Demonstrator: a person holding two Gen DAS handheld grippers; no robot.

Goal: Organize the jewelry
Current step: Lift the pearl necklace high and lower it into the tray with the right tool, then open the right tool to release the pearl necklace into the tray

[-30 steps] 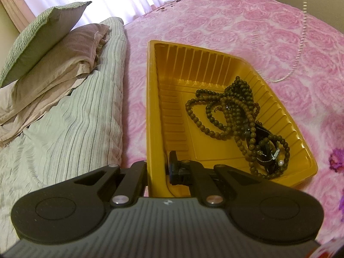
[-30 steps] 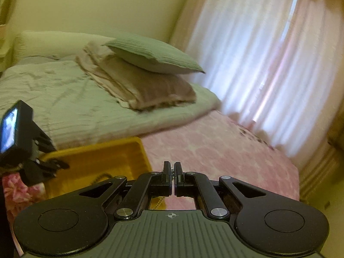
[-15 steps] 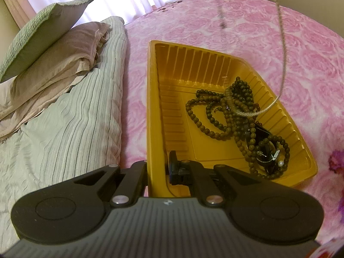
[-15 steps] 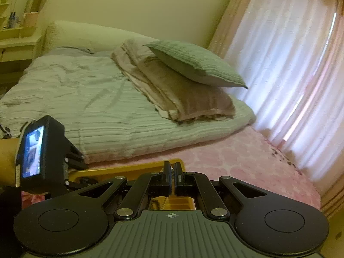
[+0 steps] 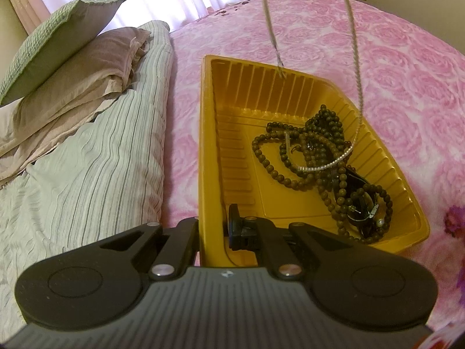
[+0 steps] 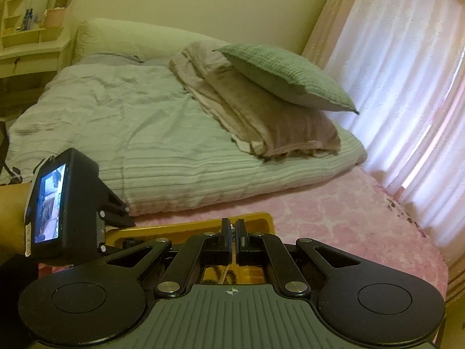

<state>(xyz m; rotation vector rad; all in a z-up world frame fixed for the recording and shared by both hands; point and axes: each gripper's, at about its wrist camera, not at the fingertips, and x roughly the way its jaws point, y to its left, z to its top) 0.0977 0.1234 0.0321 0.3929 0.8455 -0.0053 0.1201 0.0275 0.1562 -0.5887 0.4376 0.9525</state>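
Green pillow (image 5: 55,40): at ten o'clock in my left view, lying on a folded brown blanket (image 5: 75,81).
Striped quilt (image 5: 87,174): below the blanket, filling the nine o'clock side, its edge just beside the tray.
Bed (image 5: 407,87): a pink rose-patterned cover runs from twelve to three o'clock and carries the tray.
My left jaws (image 5: 213,226): at six o'clock, clamped on the near left wall of the yellow tray (image 5: 209,145), one finger outside the wall and one inside.
Brown bead strings (image 5: 302,151): heaped in the right half of the tray, about two o'clock from my left jaws, tangled together.
Watch (image 5: 363,206): dark, lying among the beads near the tray's three o'clock corner.
Pale chain (image 5: 356,58): two strands hang down from twelve o'clock; its bottom loop rests on the bead heap inside the tray.
Left gripper's camera block (image 6: 61,203): at nine o'clock in my right view, screen lit, a forearm behind it.
My right jaws (image 6: 234,234): at six o'clock, pinched on the pale chain, a small pale bit showing between the pads; the chain drops below them over the tray, whose yellow rim shows just beyond.
Curtains (image 6: 407,72): bright, at two o'clock in my right view.
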